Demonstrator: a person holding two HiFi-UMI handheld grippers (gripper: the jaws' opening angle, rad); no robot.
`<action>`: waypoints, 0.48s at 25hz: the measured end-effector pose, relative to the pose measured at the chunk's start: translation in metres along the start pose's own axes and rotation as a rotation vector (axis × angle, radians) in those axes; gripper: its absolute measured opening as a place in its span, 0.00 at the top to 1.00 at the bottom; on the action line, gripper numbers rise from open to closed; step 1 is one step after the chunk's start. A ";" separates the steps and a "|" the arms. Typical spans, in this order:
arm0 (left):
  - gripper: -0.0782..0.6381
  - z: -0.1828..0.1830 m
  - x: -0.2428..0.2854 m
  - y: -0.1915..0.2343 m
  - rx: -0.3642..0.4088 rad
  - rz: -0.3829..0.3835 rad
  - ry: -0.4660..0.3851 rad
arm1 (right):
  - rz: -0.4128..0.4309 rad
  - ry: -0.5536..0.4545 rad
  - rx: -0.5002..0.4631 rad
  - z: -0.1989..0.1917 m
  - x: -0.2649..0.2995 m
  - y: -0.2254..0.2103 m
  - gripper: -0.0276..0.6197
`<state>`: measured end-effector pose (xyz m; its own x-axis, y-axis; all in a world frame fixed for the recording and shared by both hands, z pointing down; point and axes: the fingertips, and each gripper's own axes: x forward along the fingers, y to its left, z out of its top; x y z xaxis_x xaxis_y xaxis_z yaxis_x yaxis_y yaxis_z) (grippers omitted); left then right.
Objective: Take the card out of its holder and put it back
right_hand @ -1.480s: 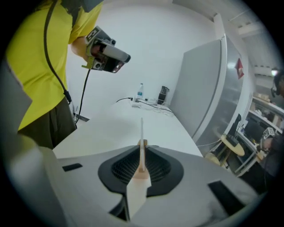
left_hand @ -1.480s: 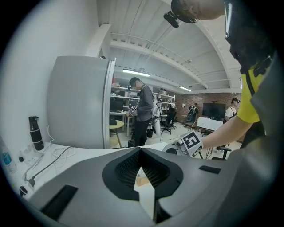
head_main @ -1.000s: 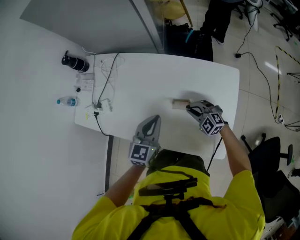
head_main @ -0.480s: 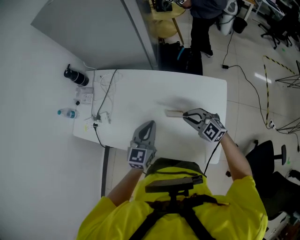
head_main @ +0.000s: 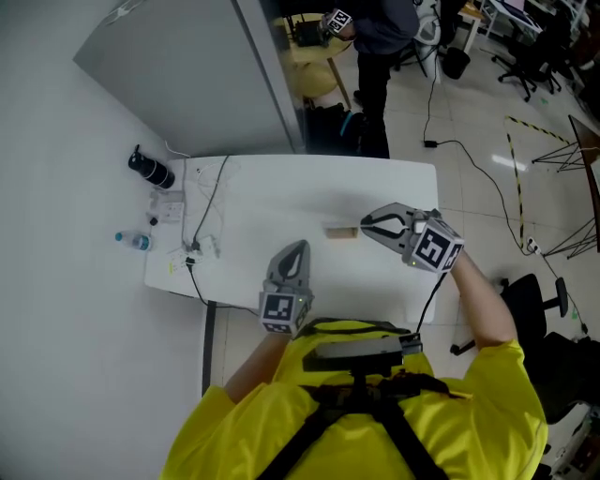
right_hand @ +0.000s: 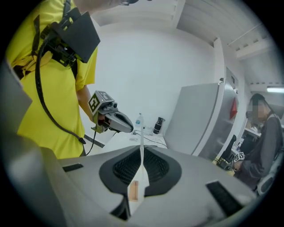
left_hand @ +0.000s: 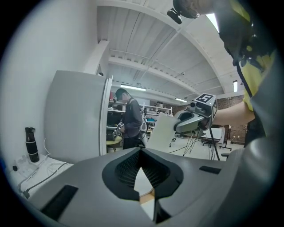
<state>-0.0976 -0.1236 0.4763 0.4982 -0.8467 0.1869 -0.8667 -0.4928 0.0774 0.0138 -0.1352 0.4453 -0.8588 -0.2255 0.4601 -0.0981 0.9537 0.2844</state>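
A small wooden card holder (head_main: 342,231) lies on the white table (head_main: 281,197). My right gripper (head_main: 366,223) hovers just right of it, raised off the table, and is shut on a thin white card (right_hand: 141,146), seen edge-on between its jaws. In the left gripper view the card (left_hand: 160,132) shows as a pale sheet hanging from the right gripper (left_hand: 178,127). The holder (right_hand: 133,190) shows below the card through the jaw gap. My left gripper (head_main: 298,247) rests near the table's front edge, shut with nothing in it.
At the table's left end stand a black bottle (head_main: 152,172), a small water bottle (head_main: 134,241) and loose cables (head_main: 208,202). A grey cabinet (head_main: 187,84) rises behind the table. A person (head_main: 380,28) stands at the back; an office chair (head_main: 539,309) is at the right.
My right gripper has lifted up and away from the holder with the card. The head view has shifted, so the table sits lower in frame. The left gripper has hardly moved.
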 end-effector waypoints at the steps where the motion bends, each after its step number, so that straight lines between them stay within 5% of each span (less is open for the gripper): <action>1: 0.89 0.001 -0.001 -0.002 0.004 -0.003 -0.002 | 0.000 0.002 -0.005 0.000 0.000 0.002 0.92; 12: 0.89 -0.010 0.000 -0.004 -0.002 -0.008 0.040 | 0.011 0.021 0.040 -0.015 0.005 0.010 0.92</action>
<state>-0.0943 -0.1197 0.4858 0.5035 -0.8342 0.2249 -0.8629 -0.4989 0.0810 0.0166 -0.1300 0.4630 -0.8492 -0.2186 0.4806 -0.1091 0.9633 0.2454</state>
